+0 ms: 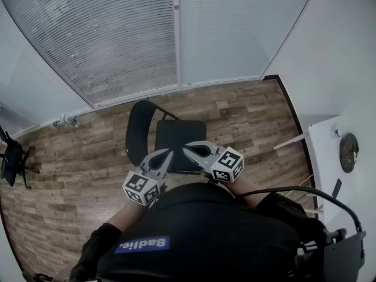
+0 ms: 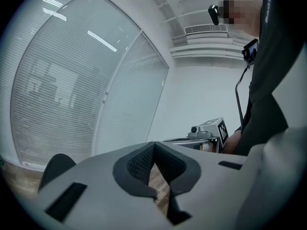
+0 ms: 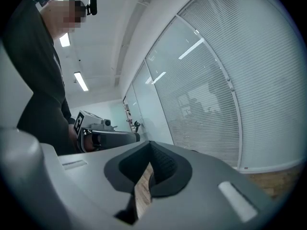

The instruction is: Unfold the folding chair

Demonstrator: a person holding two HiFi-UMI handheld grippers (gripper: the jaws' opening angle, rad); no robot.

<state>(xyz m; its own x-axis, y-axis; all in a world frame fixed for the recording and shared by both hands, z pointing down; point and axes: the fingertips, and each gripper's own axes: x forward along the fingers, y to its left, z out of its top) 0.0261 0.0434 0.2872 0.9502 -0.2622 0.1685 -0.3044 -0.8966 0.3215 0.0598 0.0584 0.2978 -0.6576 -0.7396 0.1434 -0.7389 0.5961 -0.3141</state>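
One black folding chair is seen at the centre of the head view, standing on the wooden floor, its seat spread out to the right of its rounded backrest. Two grippers are held just below it in the frame, close to the person's body. The left gripper is shown with its fingers pressed together, nothing between them. The right gripper likewise has its fingers pressed together and empty. Neither gripper is seen touching the chair. One small bottle-like thing lies by the wall at the upper left. One white tabletop at the right edge carries one round dark object.
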